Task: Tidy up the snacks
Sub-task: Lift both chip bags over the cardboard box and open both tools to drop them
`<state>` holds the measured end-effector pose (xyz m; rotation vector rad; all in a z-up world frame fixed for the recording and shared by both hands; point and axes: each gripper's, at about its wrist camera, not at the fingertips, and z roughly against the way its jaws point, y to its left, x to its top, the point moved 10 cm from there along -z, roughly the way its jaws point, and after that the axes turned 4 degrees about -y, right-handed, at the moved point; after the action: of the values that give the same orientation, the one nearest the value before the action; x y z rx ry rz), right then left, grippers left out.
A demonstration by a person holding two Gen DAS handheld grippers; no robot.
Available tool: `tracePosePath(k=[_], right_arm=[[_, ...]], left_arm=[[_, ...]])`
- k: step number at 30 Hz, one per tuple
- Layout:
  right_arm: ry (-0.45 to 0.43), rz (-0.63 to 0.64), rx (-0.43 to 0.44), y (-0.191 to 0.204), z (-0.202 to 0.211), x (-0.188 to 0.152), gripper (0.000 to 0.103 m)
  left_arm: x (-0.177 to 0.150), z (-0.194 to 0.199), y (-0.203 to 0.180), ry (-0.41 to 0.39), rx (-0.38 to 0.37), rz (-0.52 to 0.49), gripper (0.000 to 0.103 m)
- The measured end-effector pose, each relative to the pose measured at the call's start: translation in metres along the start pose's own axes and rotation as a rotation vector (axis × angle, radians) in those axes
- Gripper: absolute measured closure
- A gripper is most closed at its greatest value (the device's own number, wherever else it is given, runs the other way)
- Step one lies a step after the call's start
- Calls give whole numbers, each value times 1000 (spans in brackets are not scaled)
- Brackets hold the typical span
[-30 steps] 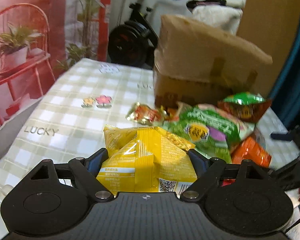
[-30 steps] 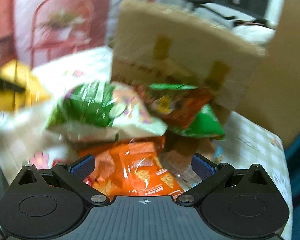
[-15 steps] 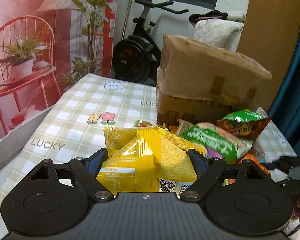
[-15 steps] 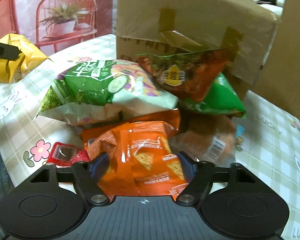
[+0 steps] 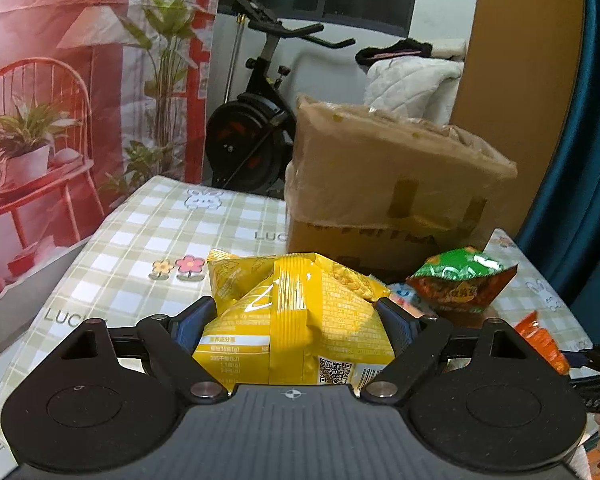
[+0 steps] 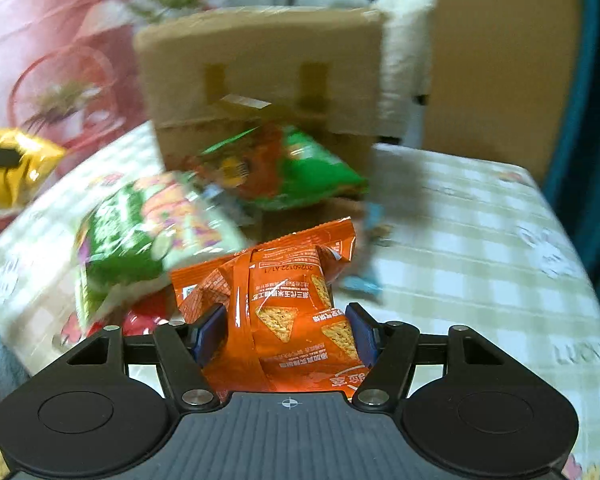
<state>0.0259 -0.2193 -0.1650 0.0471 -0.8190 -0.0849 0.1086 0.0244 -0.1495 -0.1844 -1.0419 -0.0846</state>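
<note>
Here the left claw (image 5: 296, 312) clamps a yellow snack bag (image 5: 296, 320) bearing a QR code, held above the checked surface (image 5: 140, 240) printed "LUCKY". The right claw (image 6: 288, 332), its jaws having just been closing, grips an orange chip bag (image 6: 288, 304) stamped "20260122"; a second ago that bag lay loose between wide jaws. The cardboard box (image 5: 384, 184) stands behind the green-and-red bag (image 5: 460, 280). In the right view, blur smears the green cucumber bag (image 6: 148, 232); its lettering is unreadable.
</note>
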Motion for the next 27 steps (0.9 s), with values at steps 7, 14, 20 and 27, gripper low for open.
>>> tracePosePath(k=[7,14,20,27], right_arm=[[-221,-76,-42,-32,32,69,42],[-406,-45,-54,-38,27,187,42],[-467,-22,-88,-25,-25,273,41],[-403,-50,-71,-18,-103,308,41]], left_arm=[[43,-1,-8,-99,-11,-14,15],[122,-23,-38,-238,-31,-89,15],[186,-88,-70,-258,-31,-127,15],[211,-158,-92,-201,-29,-155,14]])
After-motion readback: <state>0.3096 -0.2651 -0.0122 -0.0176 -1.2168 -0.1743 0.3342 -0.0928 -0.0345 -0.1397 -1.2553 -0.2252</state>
